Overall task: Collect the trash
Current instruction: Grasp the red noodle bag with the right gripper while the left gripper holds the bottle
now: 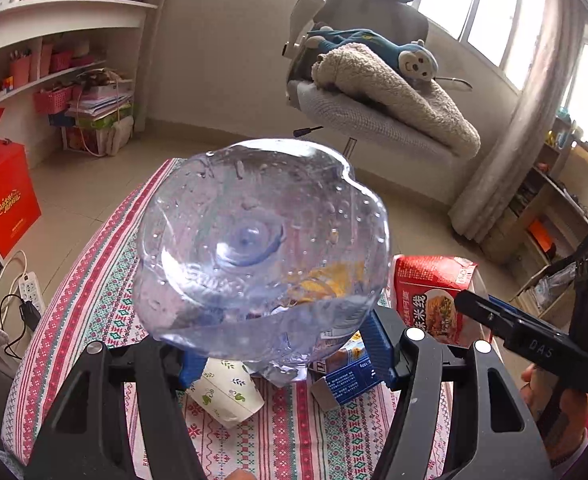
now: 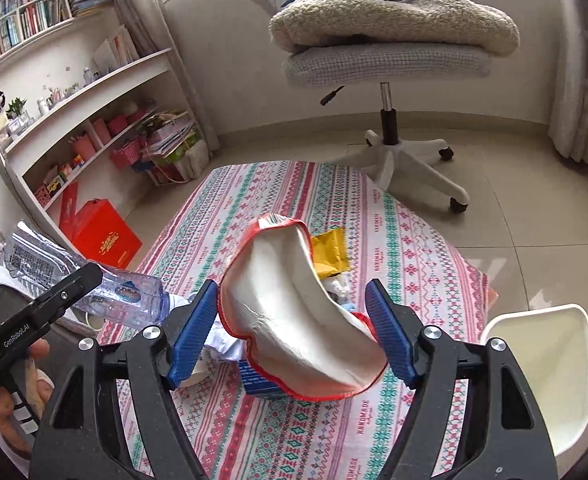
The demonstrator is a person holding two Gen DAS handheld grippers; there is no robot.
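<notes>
Trash: scattered on a patterned tablecloth [image 2: 405, 240] and partly lifted off it by two hand-held grippers.
Plastic bottle [image 1: 254, 252]: clear, wet inside, clamped between the blue pads of the left gripper [image 1: 286, 354]; its base is turned to the left wrist camera, so its neck is hidden there; seen side-on at the left edge of the right wrist view [image 2: 90, 280].
Left gripper state: jaws part-way apart, closed on the bottle's body.
Red packet [image 2: 294, 320]: white-lined, red-edged, sitting between the pads of the right gripper [image 2: 294, 336]; the left pad is touching it, but contact at the right pad cannot be made out.
Right gripper state: jaws part-way open; a firm grip cannot be confirmed.
Paper cup [image 1: 226, 396]: lying on its side on the cloth, largely covered by the bottle.
Blue carton [image 1: 349, 376]: on the cloth, cut off by the gripper finger.
Yellow wrapper [image 2: 329, 252]: half hidden behind the packet.
White bin [image 2: 541, 368]: at the table's right, rim only partly in frame.
Office chair [image 2: 385, 64]: behind the table, bearing a blanket and plush toy.
</notes>
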